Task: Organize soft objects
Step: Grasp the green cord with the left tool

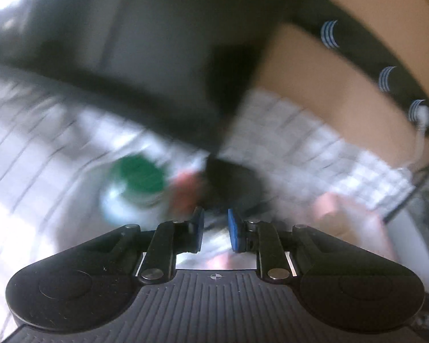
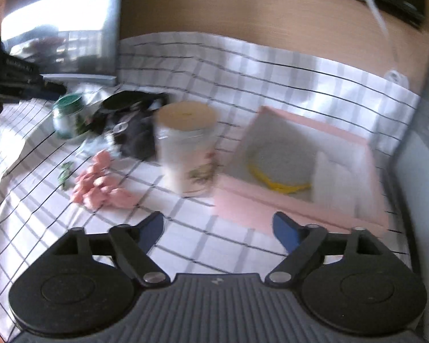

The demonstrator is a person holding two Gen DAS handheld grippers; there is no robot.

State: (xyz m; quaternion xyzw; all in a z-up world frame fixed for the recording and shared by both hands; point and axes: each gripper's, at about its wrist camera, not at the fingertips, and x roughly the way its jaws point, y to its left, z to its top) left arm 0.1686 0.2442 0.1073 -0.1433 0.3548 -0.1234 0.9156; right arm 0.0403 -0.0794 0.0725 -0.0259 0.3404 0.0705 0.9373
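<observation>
In the right wrist view a heap of small pink soft pieces [image 2: 100, 185] lies on the checked cloth [image 2: 243, 65], left of a white canister with a cream lid [image 2: 186, 145]. A pink tray [image 2: 300, 200] at the right holds a grey round pad with a yellow rim [image 2: 283, 160] and white pads [image 2: 340, 180]. My right gripper [image 2: 217, 231] is open and empty above the cloth, in front of the tray. The left wrist view is blurred. My left gripper [image 1: 216, 228] has its jaws a narrow gap apart with nothing between them, near a green-lidded jar [image 1: 137, 183] and a pink blur [image 1: 186, 188].
A dark bag or pouch [image 2: 134, 120] lies behind the pink pieces, beside the green-lidded jar [image 2: 67, 114]. A monitor [image 2: 63, 25] stands at the back left. A wooden wall [image 2: 257, 11] runs behind the cloth. A white cable [image 2: 380, 20] hangs at the right.
</observation>
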